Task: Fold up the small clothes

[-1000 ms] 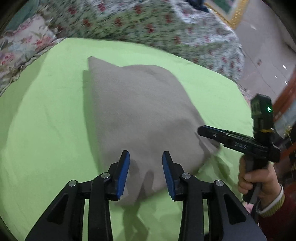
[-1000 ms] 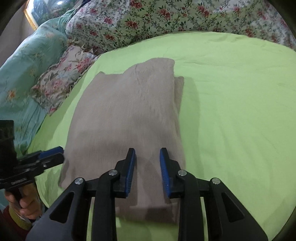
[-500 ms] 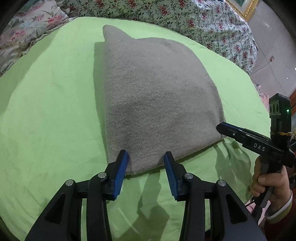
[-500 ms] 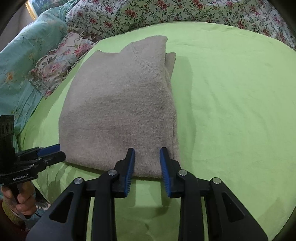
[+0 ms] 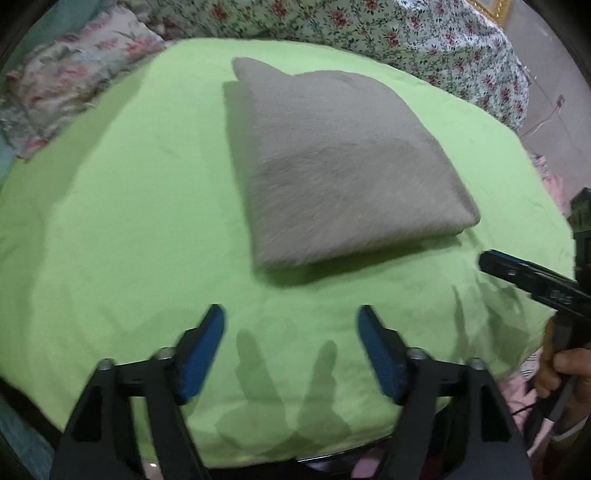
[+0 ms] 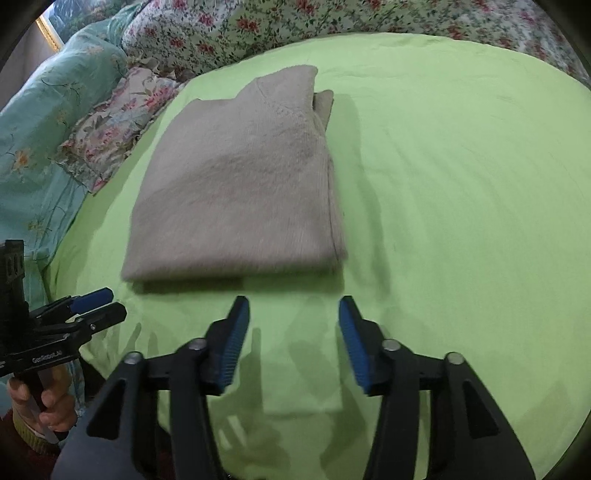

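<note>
Both tools now drawn back from the folded beige knit sweater point(image 6: 240, 177), where half a second ago the blue pads sat right at its near edge, and a second ago over the cloth itself. Jaws also spread wider than before. Left tool point(image 5: 291, 328) wide open, nothing between its pads, hanging over bare green sheet point(image 5: 110, 206) short of the near fold. Right tool point(image 6: 291, 317) likewise wide open and empty, just shy of the sweater's near edge, not touching it.

Sweater lying on the bed as a compact, roughly rectangular bundle, near edge a clean doubled fold, collar or shoulder corner peaking at the far end. Resting flat on the green sheet, roughly centred, well apart from the floral quilt point(image 6: 295, 22) and the floral pillow point(image 6: 110, 125) behind it.

Judging by the release and retreat, last fold looks finished and this garment probably done; only a tidy-up or moving on to another item seems left.

Readable writing: on the left tool's body, seen from the right wrist view, white lettering close to "GenRobot.AI" point(image 6: 46, 357). On the right tool's body, in the left wrist view, a short white marking point(image 5: 561, 294), too blurred to read. No label or brand visible on the sweater.
</note>
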`<state>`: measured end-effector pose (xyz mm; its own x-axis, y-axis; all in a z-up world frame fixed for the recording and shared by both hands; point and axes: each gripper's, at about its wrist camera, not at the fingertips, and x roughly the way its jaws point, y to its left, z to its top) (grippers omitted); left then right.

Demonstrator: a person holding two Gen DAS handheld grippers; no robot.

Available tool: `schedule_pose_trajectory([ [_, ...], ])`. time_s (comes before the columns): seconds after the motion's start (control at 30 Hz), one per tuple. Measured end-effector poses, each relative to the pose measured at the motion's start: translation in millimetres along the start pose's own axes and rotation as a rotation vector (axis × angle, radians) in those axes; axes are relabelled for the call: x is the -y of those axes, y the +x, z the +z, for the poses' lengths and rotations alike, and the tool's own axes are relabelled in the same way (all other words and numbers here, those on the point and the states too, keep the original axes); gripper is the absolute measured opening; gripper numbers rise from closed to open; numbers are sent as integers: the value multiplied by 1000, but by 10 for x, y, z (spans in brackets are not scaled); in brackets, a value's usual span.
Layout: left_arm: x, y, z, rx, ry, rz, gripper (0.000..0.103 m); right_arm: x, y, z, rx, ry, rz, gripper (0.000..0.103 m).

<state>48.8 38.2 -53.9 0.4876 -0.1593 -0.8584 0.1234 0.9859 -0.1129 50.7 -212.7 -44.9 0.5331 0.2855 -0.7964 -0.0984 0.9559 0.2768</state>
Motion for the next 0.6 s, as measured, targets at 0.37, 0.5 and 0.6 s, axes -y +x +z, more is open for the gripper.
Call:
schedule_pose_trajectory([
  [0.37,42,-349,-472,59,124,221,99,-171,-413,-596,54,-159,-99,84],
  [0.5,64,-411,-559,58,145,239,100,-187,-553,-747,63,-225,-119,90],
  [0.6,115,-423,-564,53,161,237,100,-179,-578,-790,45,-230,-107,90],
])
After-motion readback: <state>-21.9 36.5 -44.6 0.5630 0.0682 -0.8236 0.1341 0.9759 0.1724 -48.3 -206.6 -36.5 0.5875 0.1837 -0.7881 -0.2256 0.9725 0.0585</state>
